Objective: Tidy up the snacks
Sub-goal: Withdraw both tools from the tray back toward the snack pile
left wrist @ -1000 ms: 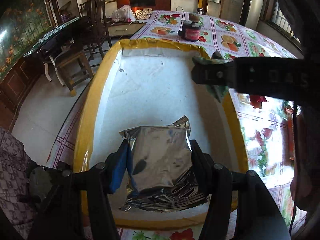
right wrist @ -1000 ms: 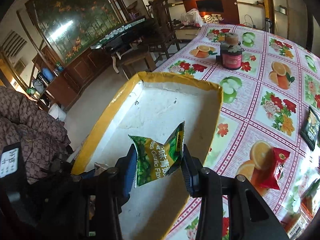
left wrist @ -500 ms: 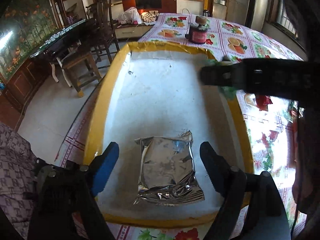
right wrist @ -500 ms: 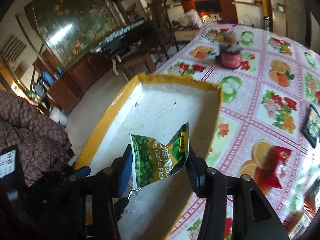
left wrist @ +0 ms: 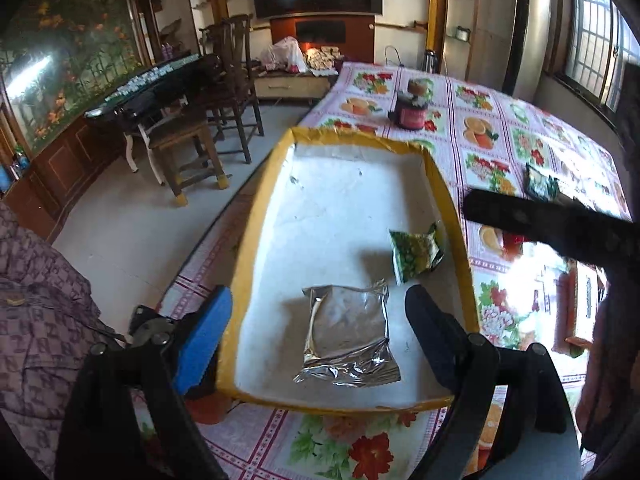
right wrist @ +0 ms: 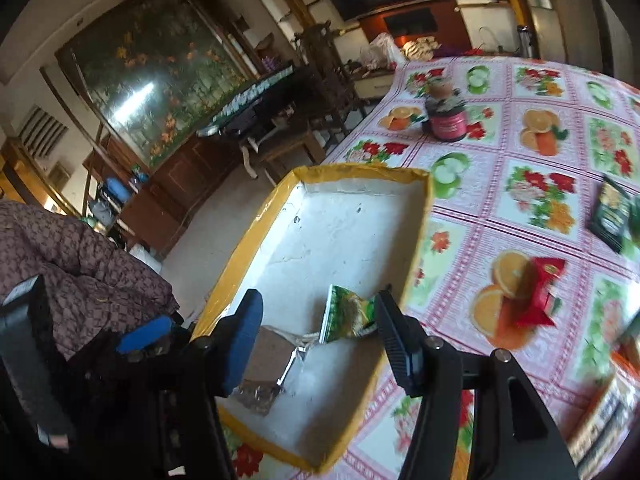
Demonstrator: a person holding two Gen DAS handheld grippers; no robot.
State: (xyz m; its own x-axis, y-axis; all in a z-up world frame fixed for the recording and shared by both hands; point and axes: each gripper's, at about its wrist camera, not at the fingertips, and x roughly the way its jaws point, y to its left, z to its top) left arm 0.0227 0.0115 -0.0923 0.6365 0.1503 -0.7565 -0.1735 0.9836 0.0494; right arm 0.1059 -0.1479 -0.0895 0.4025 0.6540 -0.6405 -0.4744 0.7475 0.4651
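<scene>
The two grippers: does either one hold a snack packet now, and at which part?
Neither. Left gripper and right gripper are open; silver packet and green packet lie in the tray.

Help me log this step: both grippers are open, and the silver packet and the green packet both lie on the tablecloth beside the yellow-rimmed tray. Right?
Not quite. The left gripper and right gripper are open, but the silver packet and green packet lie inside the yellow-rimmed tray, not on the tablecloth. The left wrist view shows this.
</scene>
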